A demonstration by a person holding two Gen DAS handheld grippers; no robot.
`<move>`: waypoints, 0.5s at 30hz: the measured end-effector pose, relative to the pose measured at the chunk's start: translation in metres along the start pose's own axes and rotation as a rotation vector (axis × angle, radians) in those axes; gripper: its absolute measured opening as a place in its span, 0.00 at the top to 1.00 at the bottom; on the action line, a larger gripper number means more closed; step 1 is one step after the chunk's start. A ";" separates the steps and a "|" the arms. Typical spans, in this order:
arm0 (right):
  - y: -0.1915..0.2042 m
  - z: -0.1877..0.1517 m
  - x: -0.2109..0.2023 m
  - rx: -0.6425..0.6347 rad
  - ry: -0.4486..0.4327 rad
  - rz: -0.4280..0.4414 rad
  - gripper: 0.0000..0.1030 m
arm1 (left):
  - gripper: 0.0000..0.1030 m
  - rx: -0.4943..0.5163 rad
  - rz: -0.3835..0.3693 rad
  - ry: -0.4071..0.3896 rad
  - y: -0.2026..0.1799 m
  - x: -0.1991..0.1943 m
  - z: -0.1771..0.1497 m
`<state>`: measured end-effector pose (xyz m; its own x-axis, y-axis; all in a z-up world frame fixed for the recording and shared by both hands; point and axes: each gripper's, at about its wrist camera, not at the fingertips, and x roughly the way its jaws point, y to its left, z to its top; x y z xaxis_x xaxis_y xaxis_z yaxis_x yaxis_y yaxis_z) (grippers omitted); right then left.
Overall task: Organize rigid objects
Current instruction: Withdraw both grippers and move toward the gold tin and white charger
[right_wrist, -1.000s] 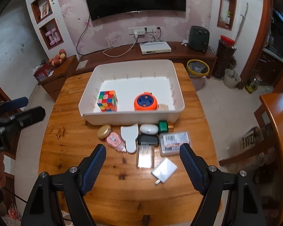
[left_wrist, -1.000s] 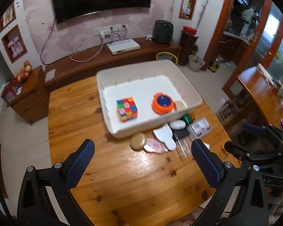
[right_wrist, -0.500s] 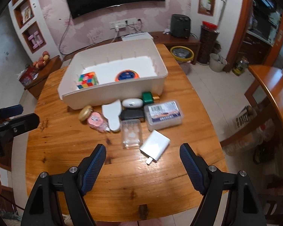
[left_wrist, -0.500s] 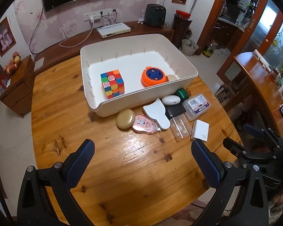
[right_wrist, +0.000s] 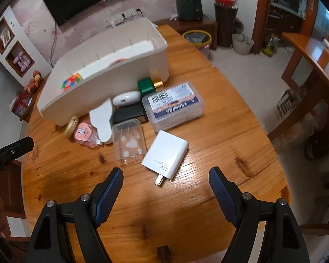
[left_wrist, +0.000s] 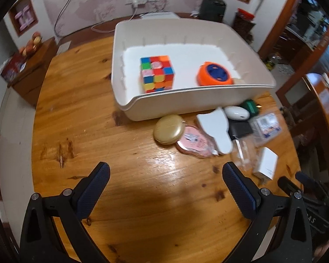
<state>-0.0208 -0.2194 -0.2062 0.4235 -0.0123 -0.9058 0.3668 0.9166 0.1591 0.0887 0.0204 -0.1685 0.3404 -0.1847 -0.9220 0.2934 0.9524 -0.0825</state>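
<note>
A white bin (left_wrist: 186, 103) on the wooden table holds a colourful puzzle cube (left_wrist: 156, 76) and an orange-and-blue round reel (left_wrist: 215, 74). In front of it lie a gold round case (left_wrist: 168, 129), a pink tape dispenser (left_wrist: 195, 144), a white flat piece (left_wrist: 219, 129), a white oval case (right_wrist: 126, 98), a green box (right_wrist: 145, 85), a black box (right_wrist: 129, 114), a labelled clear box (right_wrist: 173, 105), a clear case (right_wrist: 128, 142) and a white charger (right_wrist: 165, 154). My left gripper (left_wrist: 164, 173) hangs open over bare wood below the gold case. My right gripper (right_wrist: 166, 177) is open just below the charger.
The table's round edge (right_wrist: 283, 175) runs close on the right, with a chair and a second wooden table (right_wrist: 313, 52) beyond. A low cabinet with a router and a black appliance (right_wrist: 188, 7) stands against the far wall, a bin with a yellow rim (right_wrist: 197, 38) beside it.
Both grippers have come down toward the table, so the bin and loose objects look larger and nearer. The right view has rolled, tilting the bin. Both jaws stay open and nothing was touched.
</note>
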 end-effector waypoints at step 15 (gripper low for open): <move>-0.016 0.033 0.053 0.260 0.086 -0.074 0.21 | 0.01 -0.134 0.041 0.039 0.015 0.046 0.023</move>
<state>0.0228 -0.2479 -0.2439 0.3200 -0.0311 -0.9469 0.5988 0.7811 0.1767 0.1293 0.0208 -0.2040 0.3140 -0.1376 -0.9394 0.1569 0.9834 -0.0916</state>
